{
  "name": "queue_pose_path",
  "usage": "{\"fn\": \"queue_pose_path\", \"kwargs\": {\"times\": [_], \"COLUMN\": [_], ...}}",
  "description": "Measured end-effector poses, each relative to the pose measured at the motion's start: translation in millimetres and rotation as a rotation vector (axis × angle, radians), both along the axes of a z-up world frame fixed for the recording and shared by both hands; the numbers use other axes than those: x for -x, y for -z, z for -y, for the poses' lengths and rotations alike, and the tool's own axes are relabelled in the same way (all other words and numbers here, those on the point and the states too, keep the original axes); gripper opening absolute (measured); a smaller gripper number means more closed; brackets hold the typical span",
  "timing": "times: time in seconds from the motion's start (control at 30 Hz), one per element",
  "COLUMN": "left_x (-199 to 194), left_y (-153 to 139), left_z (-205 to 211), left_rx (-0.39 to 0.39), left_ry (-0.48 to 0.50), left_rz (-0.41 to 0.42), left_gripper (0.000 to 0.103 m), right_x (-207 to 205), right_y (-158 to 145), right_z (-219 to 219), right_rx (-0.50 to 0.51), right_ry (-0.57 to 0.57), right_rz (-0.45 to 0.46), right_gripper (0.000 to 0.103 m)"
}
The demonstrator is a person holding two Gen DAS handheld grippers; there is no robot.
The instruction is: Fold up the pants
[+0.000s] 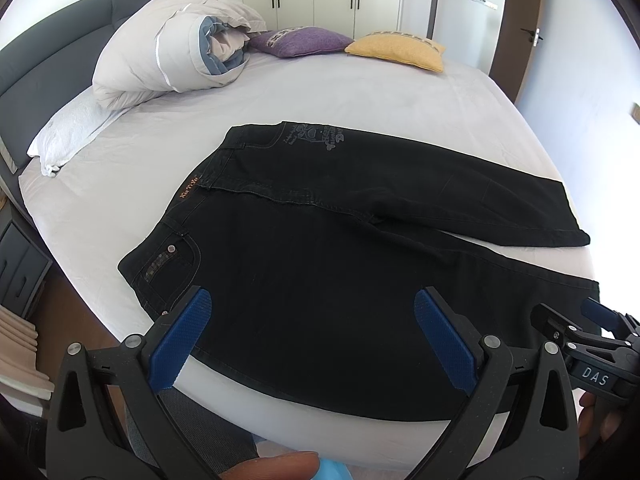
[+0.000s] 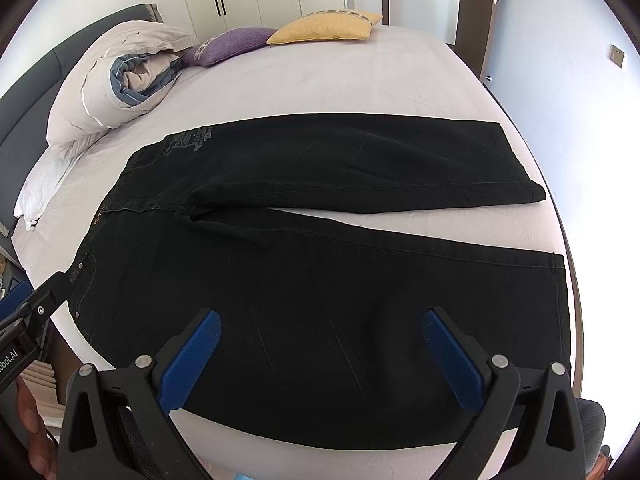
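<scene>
1. A pair of black pants [image 1: 320, 280] is seen laid flat on the white bed sheet [image 1: 320, 88], the waistband turned toward the headboard [image 1: 48, 52] side and the two legs spread apart in a narrow V toward the foot of the bed.
2. The left gripper [image 1: 312, 320] is held above the near leg by the hip pocket, its blue-padded fingers [image 1: 180, 340] spread wide with nothing between them.
3. The right gripper [image 2: 322, 344] is held above the same leg nearer the hem, its jaws likewise spread wide and gripping nothing.
4. Small orange lettering [image 1: 190, 192] is stitched at the waistband (too small to be read), and a grey printed graphic with script [image 1: 316, 138] is carried near the far hip; its words cannot be made out.
5. The letters "DAS" [image 1: 595, 377] are read on the right gripper's body in the left wrist view, and "obot.AI" [image 2: 9, 362], cut off at the frame edge, on the left gripper's body in the right wrist view.
6. A rolled duvet [image 1: 176, 44], a purple cushion [image 1: 304, 42] and a yellow cushion [image 1: 396, 50] are found at the far side of the bed, well apart from the pants.
</scene>
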State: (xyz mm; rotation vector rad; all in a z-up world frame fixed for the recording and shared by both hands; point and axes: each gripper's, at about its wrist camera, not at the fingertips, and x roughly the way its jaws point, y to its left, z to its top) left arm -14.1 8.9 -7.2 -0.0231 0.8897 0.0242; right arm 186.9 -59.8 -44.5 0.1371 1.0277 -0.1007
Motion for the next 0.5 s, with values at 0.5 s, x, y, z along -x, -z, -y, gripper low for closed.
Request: {"fn": "queue_pose_path", "kwargs": {"times": [0.5], "left_x": [0.9], "left_y": [0.0], "left_z": [-0.2], "left_rx": [0.0], "left_ry": [-0.001], "left_rz": [0.0], "left_gripper": [0.103], "right_x": [-0.3], "right_y": [0.2], "right_z": [0.0], "right_rx": [0.001], "right_ry": [-0.001], "right_rz": [-0.002], "right_gripper": [0.103]}}
